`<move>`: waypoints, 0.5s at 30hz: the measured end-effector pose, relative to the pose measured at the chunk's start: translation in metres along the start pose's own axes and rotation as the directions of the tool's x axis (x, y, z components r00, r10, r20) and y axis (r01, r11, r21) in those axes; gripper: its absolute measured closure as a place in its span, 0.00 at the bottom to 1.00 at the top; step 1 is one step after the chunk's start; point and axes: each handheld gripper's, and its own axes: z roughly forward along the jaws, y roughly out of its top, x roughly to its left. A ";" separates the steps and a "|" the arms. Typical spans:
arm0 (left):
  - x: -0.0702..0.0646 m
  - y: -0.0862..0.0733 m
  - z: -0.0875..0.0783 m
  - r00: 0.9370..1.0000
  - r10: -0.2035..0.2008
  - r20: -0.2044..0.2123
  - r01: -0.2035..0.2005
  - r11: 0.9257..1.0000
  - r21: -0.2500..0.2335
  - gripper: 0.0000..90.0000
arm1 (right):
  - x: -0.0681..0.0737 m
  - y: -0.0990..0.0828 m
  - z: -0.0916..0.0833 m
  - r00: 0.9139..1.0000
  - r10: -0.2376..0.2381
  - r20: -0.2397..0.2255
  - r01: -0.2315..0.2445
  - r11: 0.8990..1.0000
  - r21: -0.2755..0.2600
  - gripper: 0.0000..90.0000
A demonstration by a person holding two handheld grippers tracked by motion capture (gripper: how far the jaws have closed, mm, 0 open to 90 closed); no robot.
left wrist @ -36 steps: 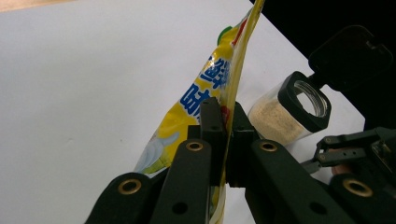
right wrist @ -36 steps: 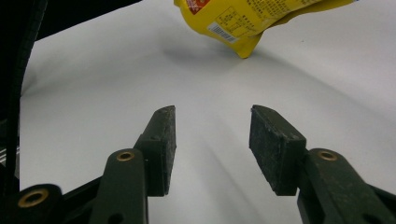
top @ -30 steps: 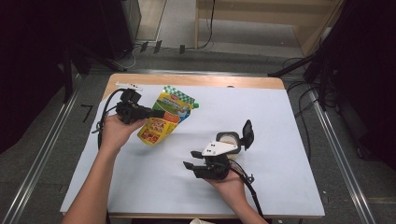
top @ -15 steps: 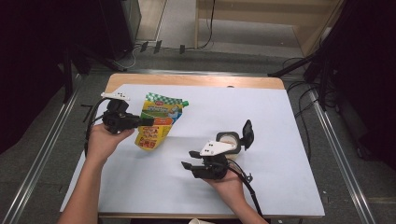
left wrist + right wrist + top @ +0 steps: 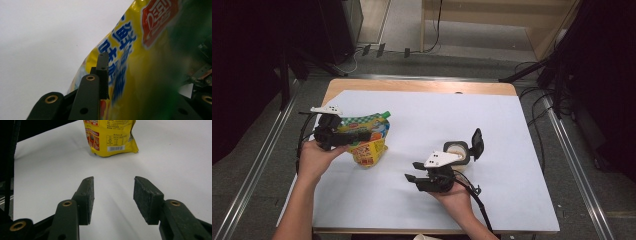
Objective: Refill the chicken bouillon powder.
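Two hand-held grippers worked over a white sheet [image 5: 512, 150] that covered the wooden table [image 5: 412, 86]. Nearest the person, at about five o'clock on the sheet, the right gripper [image 5: 412, 177] lay in the right hand [image 5: 457, 196] with its two black jaws standing moderately apart and nothing between them; in the right gripper view [image 5: 113, 198] bare white sheet showed between the pads, and the jaws pointed toward the yellow pouch at twelve o'clock. A trailing cable [image 5: 479, 205] ran back from it toward the table's near edge.

Farther out, at about nine o'clock on the sheet, the left hand [image 5: 314, 157] held the left gripper [image 5: 362, 136] level, aimed toward three o'clock. The yellow snack pouch [image 5: 369, 142], with its green checked top edge, lay between its jaws. Those jaws had just been opening. In the left gripper view one black pad [image 5: 102, 75] stood beside the pouch's printed face [image 5: 140, 62]; whether it pressed the pouch I could not tell. The pouch rested on the sheet's left part, well apart from the right gripper.
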 end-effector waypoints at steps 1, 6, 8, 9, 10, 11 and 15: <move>0.001 0.000 -0.001 1.000 -0.001 0.004 0.002 1.000 -0.008 0.82 | 0.000 0.000 0.000 1.000 0.001 -0.001 -0.001 1.000 0.000 0.58; -0.001 0.001 -0.004 1.000 -0.001 0.013 0.001 1.000 -0.014 0.78 | 0.000 0.000 0.001 1.000 0.000 -0.003 0.001 1.000 0.004 0.58; -0.004 0.002 -0.005 1.000 0.002 0.014 -0.002 1.000 -0.005 0.75 | -0.001 0.000 0.001 1.000 -0.004 0.001 0.004 1.000 0.001 0.58; -0.005 0.003 -0.006 1.000 0.003 0.017 -0.003 1.000 -0.007 0.74 | -0.001 0.000 0.000 1.000 -0.004 0.001 0.004 1.000 0.001 0.58; -0.005 0.003 -0.006 1.000 0.003 0.017 -0.003 1.000 -0.007 0.73 | -0.001 0.000 0.000 1.000 -0.004 0.001 0.004 1.000 0.001 0.58; -0.007 0.005 -0.010 1.000 0.004 0.018 -0.003 1.000 -0.012 0.73 | -0.001 0.000 -0.001 1.000 0.003 0.002 -0.003 1.000 0.003 0.59; -0.011 0.009 -0.017 0.999 -0.002 0.033 0.003 1.000 -0.024 0.71 | -0.001 0.001 -0.002 1.000 0.002 0.008 -0.002 1.000 0.005 0.59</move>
